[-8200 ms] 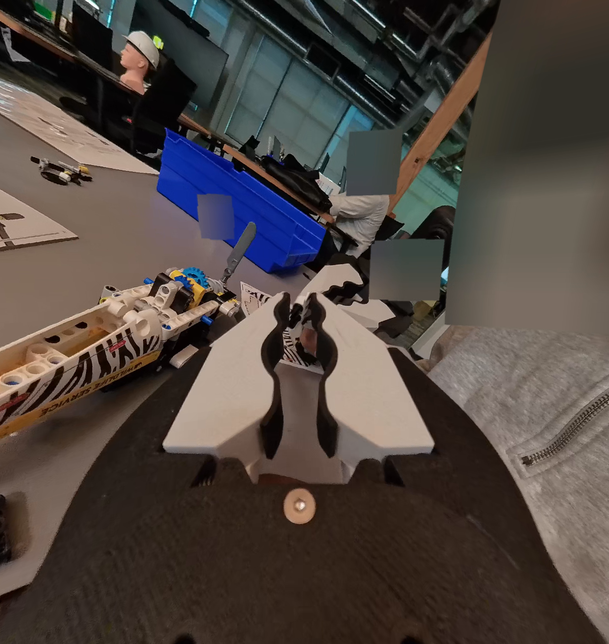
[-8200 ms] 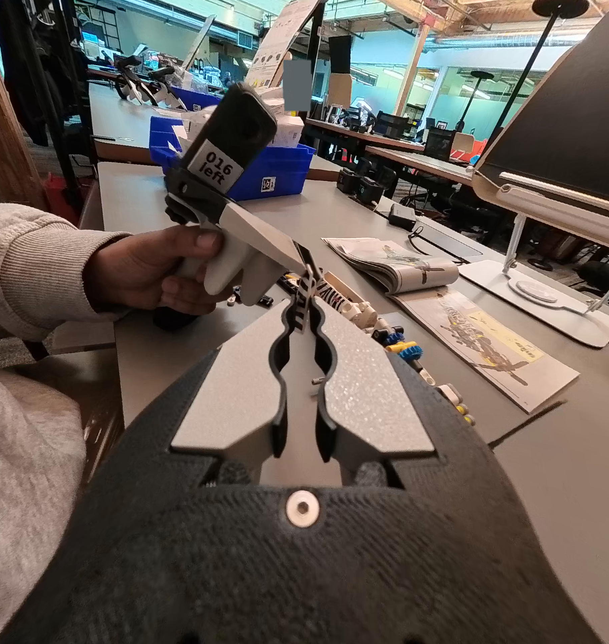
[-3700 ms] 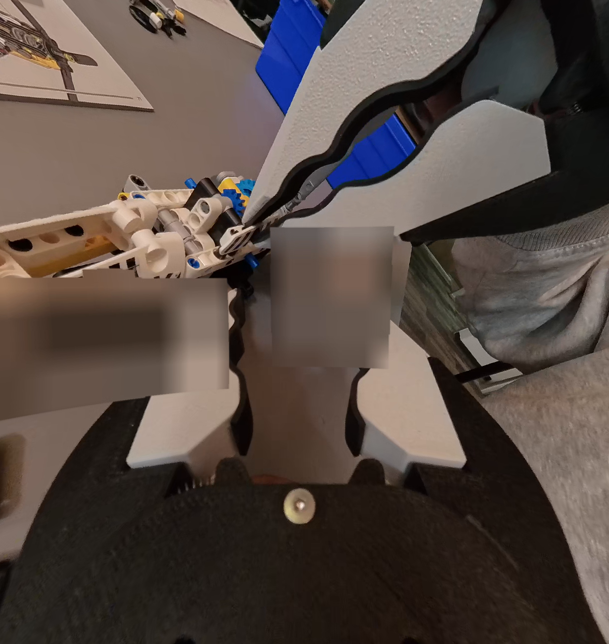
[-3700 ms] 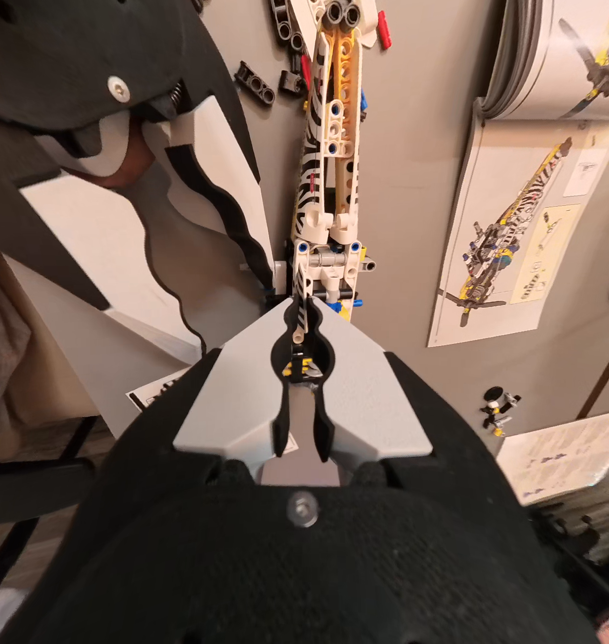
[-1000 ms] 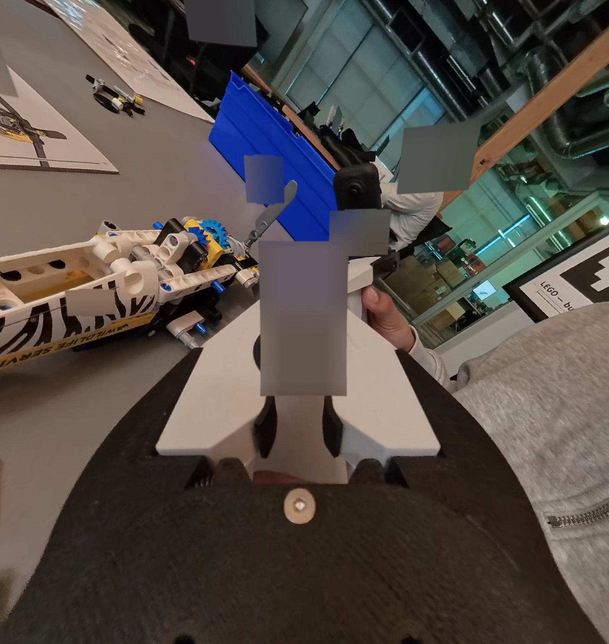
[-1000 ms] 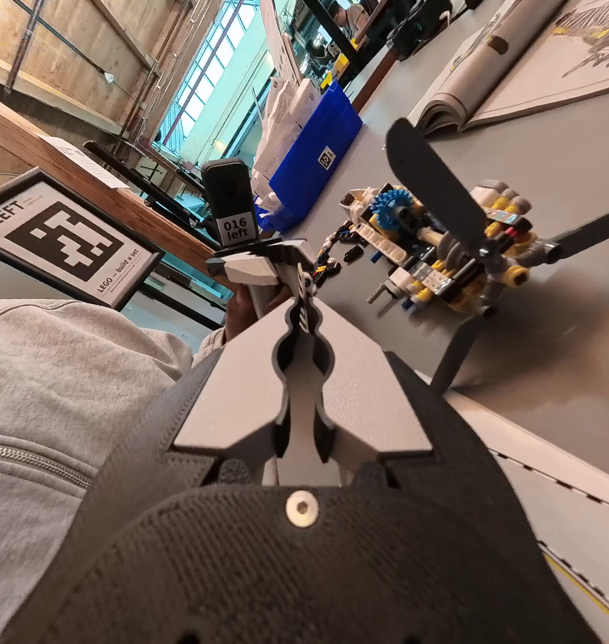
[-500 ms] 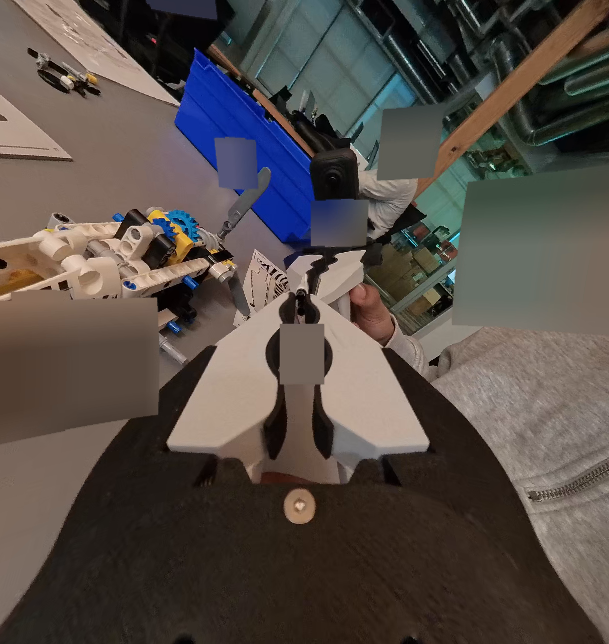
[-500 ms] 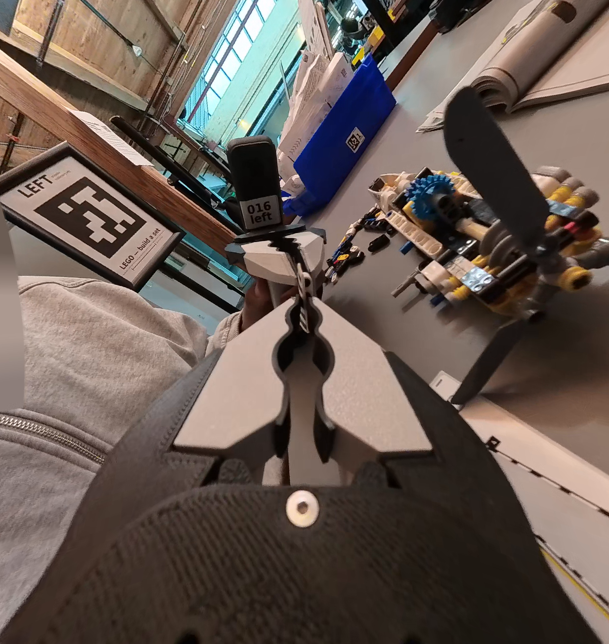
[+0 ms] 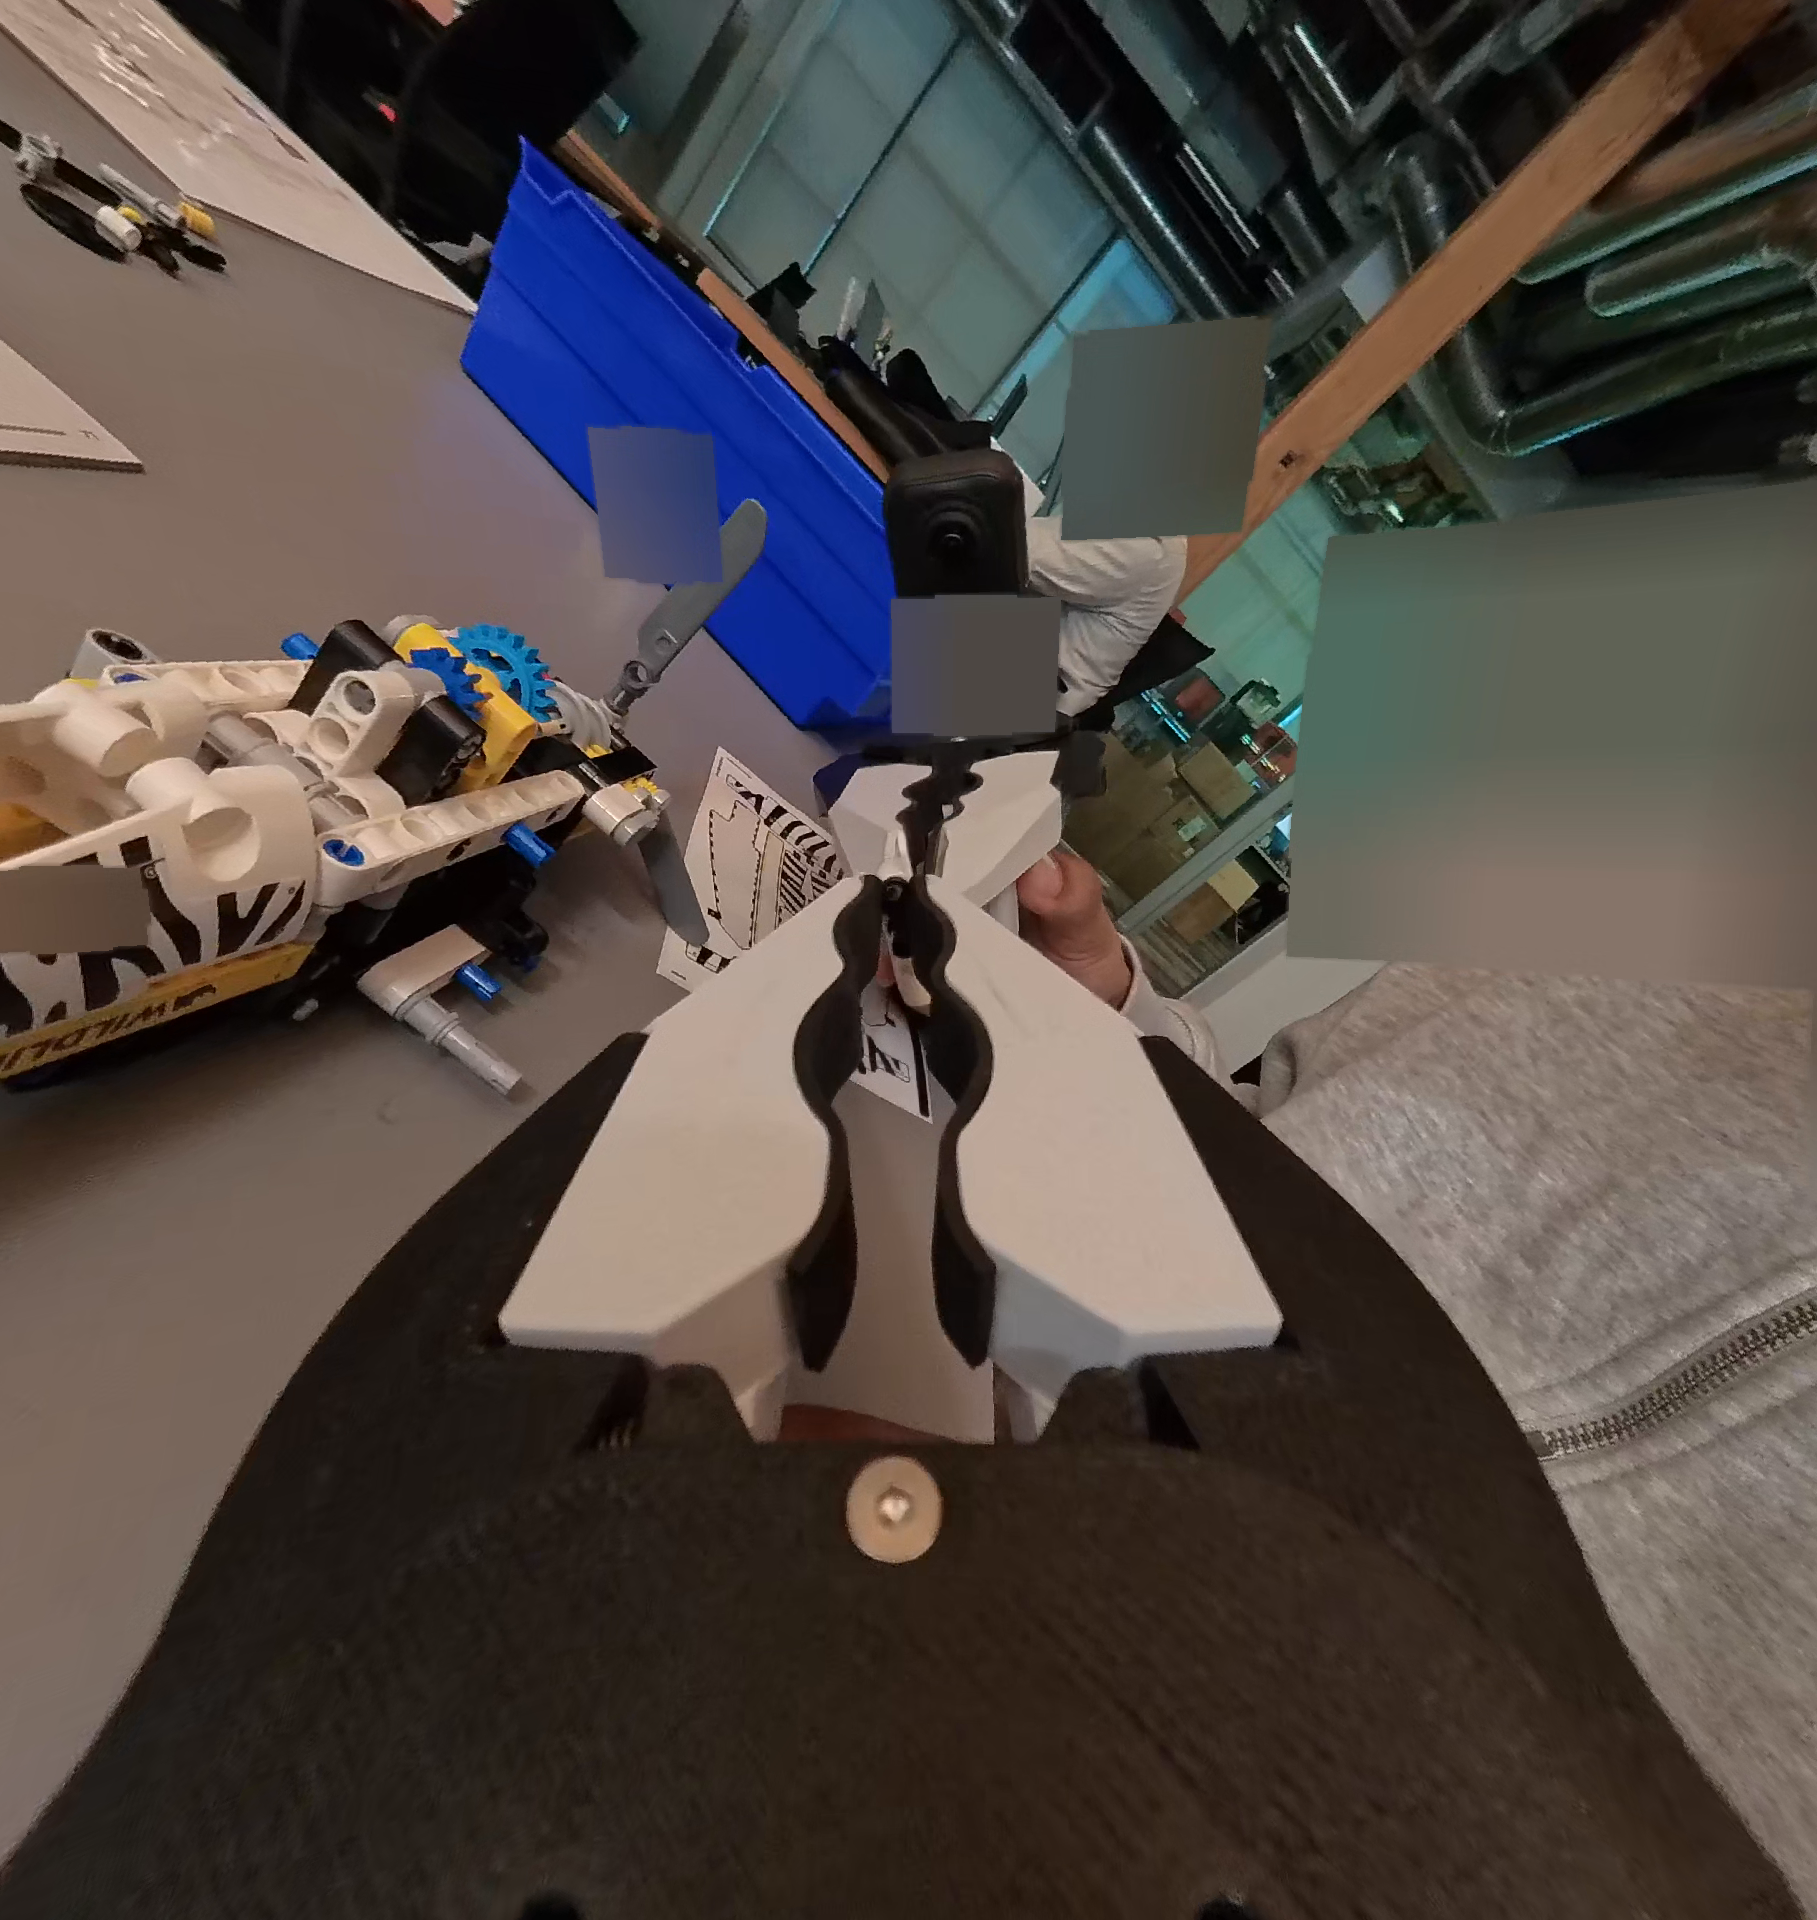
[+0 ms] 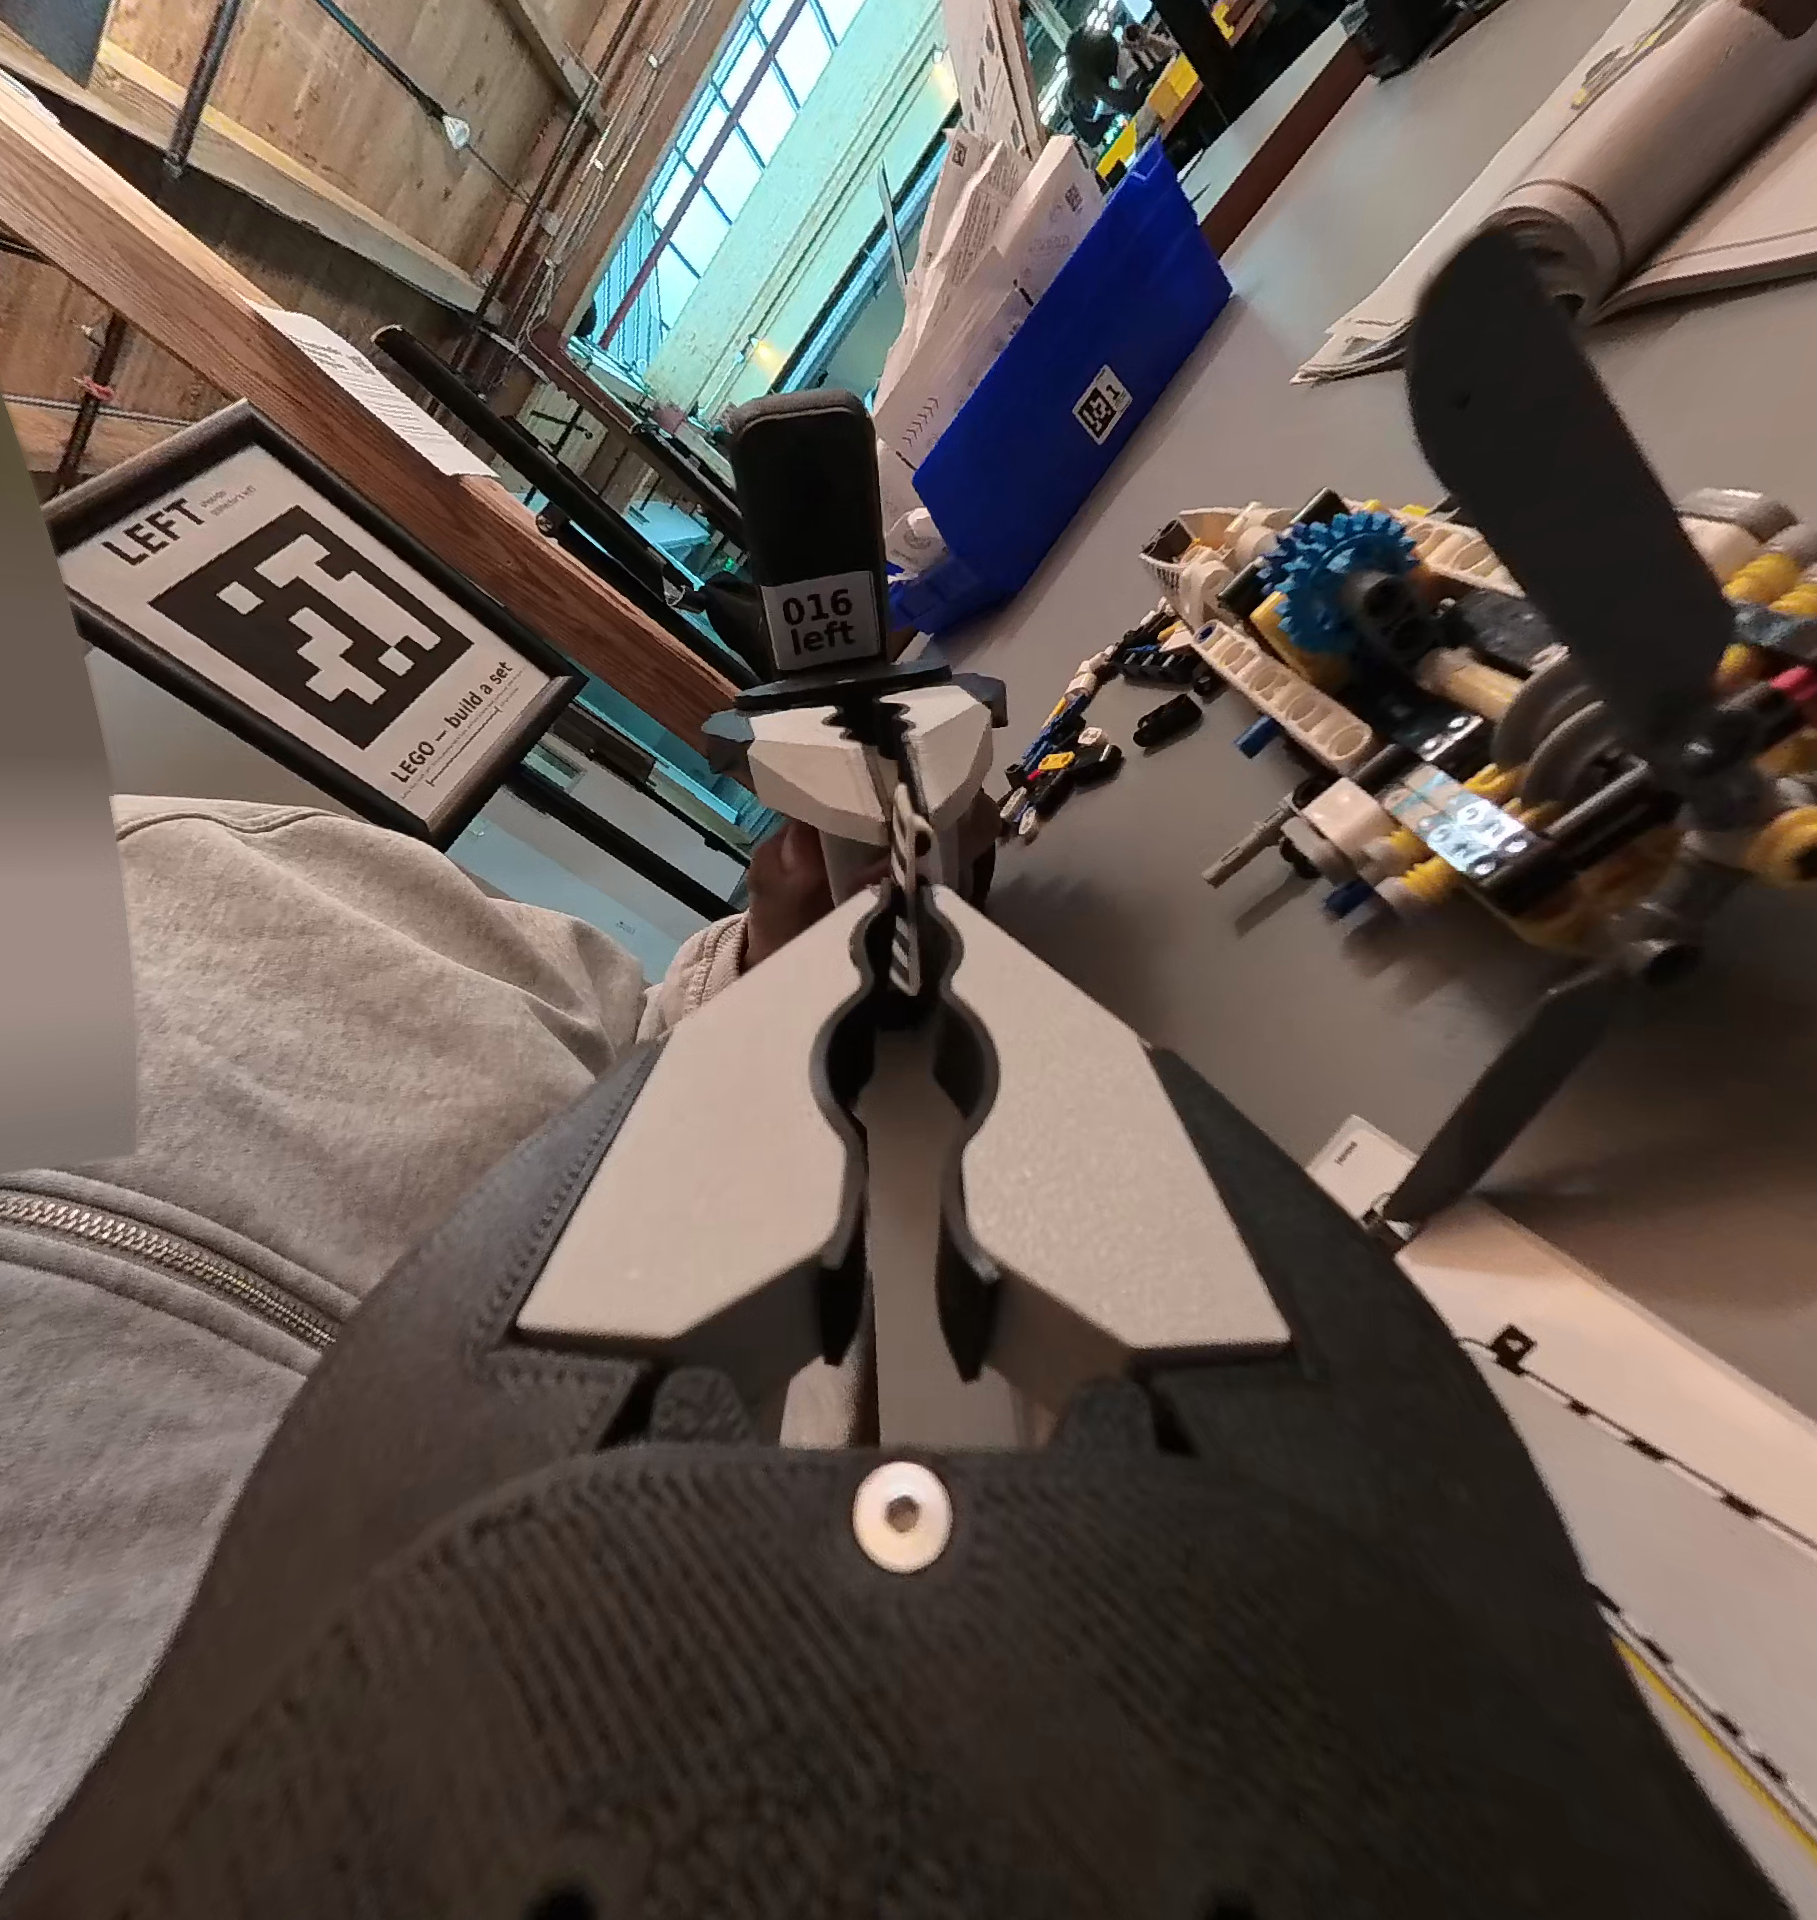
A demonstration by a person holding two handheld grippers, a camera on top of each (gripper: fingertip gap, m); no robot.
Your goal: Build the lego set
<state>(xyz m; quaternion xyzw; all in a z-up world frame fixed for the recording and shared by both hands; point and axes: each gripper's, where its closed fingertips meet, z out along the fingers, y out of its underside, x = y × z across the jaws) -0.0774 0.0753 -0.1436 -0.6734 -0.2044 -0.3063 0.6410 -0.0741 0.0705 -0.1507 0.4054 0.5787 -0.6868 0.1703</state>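
Both our grippers, left [image 9: 899, 902] and right [image 10: 906, 902], pinch one zebra-striped sticker [image 10: 908, 940] tip-to-tip, its long axis toward twelve o'clock, with the plane model [image 9: 260, 821] at ten o'clock of the left.

Left gripper [image 9: 896, 902], right gripper [image 10: 902, 902] tip-to-tip, jaws pinched

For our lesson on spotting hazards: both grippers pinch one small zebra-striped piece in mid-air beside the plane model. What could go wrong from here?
1. The zebra-striped piece looks thin and is pinched only at the tips of the right gripper and left gripper; pulling or twisting could bend or tear it.
2. It seems held past the table edge, over the grey sweater; a slip could drop it off the table.
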